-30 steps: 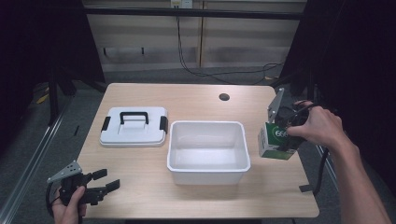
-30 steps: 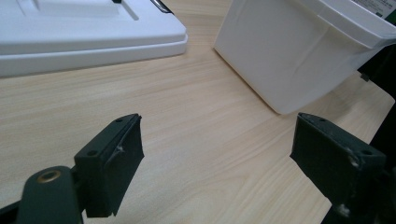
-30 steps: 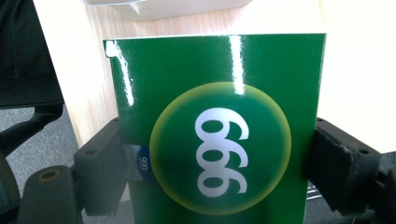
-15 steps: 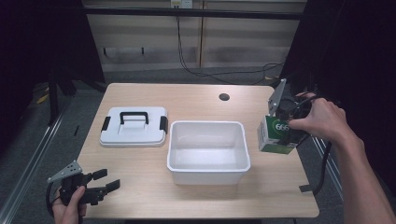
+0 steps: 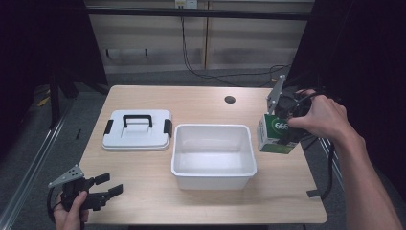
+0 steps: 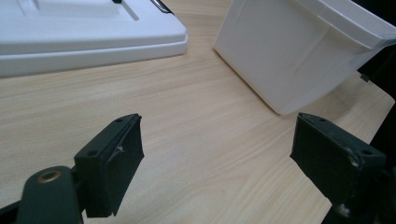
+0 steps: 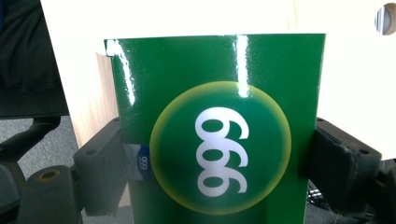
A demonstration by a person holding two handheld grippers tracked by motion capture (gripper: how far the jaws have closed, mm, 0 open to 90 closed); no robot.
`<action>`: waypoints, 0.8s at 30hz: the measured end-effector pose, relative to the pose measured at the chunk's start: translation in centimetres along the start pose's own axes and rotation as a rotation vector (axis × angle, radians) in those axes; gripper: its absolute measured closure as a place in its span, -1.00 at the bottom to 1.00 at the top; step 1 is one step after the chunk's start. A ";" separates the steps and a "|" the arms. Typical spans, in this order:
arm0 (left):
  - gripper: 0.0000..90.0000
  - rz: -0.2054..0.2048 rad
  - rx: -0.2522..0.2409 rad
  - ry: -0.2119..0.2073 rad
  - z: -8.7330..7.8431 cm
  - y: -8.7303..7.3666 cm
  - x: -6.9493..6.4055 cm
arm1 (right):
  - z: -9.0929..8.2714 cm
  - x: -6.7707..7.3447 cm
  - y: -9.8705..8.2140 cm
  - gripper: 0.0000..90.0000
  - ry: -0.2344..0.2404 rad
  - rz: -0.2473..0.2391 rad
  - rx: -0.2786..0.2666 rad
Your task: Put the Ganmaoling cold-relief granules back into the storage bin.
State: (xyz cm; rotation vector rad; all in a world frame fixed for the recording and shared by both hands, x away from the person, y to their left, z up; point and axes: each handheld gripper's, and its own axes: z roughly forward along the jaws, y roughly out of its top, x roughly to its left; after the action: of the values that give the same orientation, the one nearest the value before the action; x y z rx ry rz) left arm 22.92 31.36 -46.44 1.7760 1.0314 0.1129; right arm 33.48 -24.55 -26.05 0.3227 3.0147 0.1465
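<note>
The green glossy carton box [image 5: 276, 135] is clamped upright in the right gripper [image 5: 286, 128] just beside the open white plastic tub [image 5: 213, 173], while the left gripper [image 5: 98, 190], jaws wide and empty, is held well apart.

In the right gripper view the green box [image 7: 219, 135] runs off the bottom edge, so its lower end is cut away, and it hides the inner faces of both jaws beside it. In the high view the right hand [image 5: 320, 117] covers most of the right gripper [image 5: 287, 125]. The white lid [image 6: 79, 37] is cropped by the top and left edges of the left gripper view, and the white tub [image 6: 303, 51] by its top-right corner.
</note>
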 end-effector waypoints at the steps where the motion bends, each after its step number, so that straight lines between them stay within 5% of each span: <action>1: -0.64 0.001 0.000 -0.001 0.0 0.0 0.0 | -0.1 0.0 0.2 -0.65 -0.001 -0.003 -0.005; 24: -0.64 0.002 0.001 0.002 0.0 0.0 0.0 | 0.3 -0.1 5.1 -0.65 0.025 -0.049 -0.035</action>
State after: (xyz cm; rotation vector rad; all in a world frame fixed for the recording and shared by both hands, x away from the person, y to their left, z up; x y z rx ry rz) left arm 22.88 31.33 -46.44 1.7779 1.0311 0.1159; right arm 34.66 -19.54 -25.80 0.2457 3.0376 0.2007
